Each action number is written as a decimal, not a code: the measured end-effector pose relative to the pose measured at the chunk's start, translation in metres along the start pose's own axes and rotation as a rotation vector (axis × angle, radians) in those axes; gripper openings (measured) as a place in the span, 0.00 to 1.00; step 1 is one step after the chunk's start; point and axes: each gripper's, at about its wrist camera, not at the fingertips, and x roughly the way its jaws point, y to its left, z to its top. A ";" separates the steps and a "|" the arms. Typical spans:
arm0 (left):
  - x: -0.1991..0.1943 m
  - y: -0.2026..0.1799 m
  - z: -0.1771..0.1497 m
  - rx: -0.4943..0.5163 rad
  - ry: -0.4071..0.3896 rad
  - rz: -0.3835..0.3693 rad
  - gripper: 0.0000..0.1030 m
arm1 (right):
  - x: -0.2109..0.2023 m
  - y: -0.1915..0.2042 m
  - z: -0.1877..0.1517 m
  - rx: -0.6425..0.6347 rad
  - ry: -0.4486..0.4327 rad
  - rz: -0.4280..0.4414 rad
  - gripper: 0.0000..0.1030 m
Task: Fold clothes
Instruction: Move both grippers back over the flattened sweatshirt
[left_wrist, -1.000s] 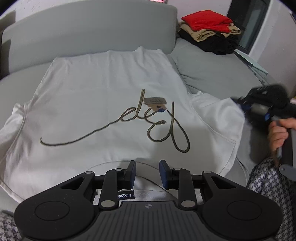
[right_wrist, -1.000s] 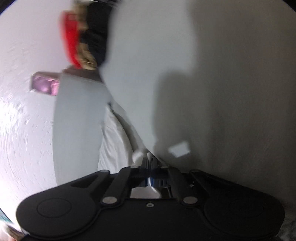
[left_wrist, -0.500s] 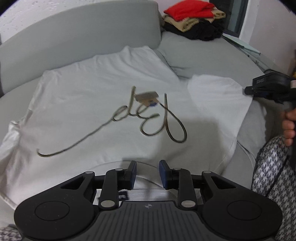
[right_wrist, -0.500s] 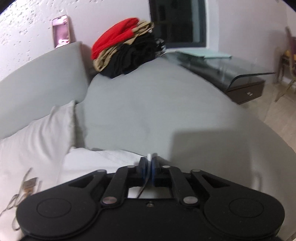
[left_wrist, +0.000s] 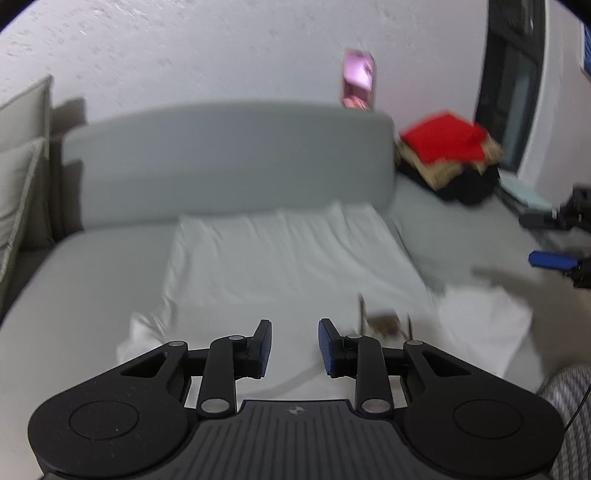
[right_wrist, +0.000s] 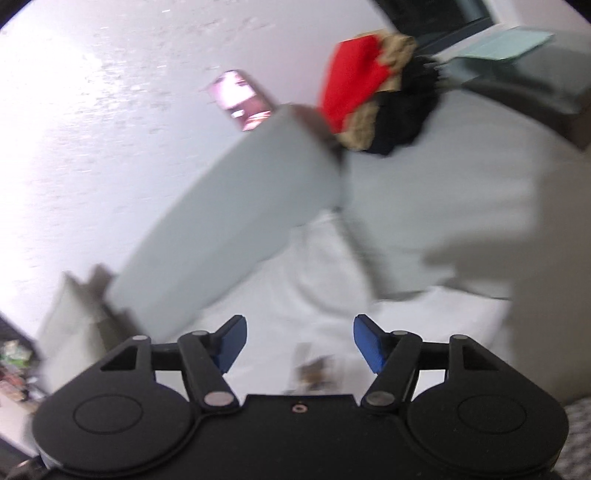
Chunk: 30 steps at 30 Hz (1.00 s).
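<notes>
White cotton lies spread across the grey sofa seat (left_wrist: 92, 295) in front of me: a T-shirt (left_wrist: 288, 258), flat on the cushion with its far edge up against the backrest (left_wrist: 229, 162). Both views are smeared by motion, so fine detail is lost.

Going from the left, a pale cushion (left_wrist: 18, 192) leans at the sofa's end. My left gripper (left_wrist: 293, 347) hangs low over the shirt's near edge, its blue-padded fingers (left_wrist: 264, 347) parted with nothing between them. Just right of them, a dark scrap of the printed lettering (left_wrist: 386, 326) shows on the cloth. Further right one sleeve (left_wrist: 480, 325) lies out sideways on the seat, not yet turned in. My right gripper (right_wrist: 298, 343) is above that side, fingers spread wide and empty; in the left view only one blue pad of it (left_wrist: 550, 259) pokes in at the edge.

I judge this as the start of a fold: the shirt is laid out, nothing gripped. The next move calls for pinching the sleeve or a side hem, taking a single layer cleanly, and carrying it toward the middle without dragging the body into wrinkles.

Beyond, at the far right, a stack of folded clothes (left_wrist: 447, 147) sits with a red piece on top, and a pink phone (left_wrist: 358, 79) leans on the wall behind the backrest.
</notes>
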 end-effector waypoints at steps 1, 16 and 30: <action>-0.003 0.006 0.007 -0.014 -0.021 0.004 0.27 | 0.004 0.007 0.004 -0.002 0.005 0.024 0.44; 0.254 0.052 0.005 0.001 0.283 0.363 0.05 | 0.224 -0.074 0.008 0.042 0.161 -0.179 0.04; 0.169 0.013 0.078 -0.116 0.027 -0.053 0.20 | 0.181 0.021 0.022 -0.022 0.018 -0.091 0.33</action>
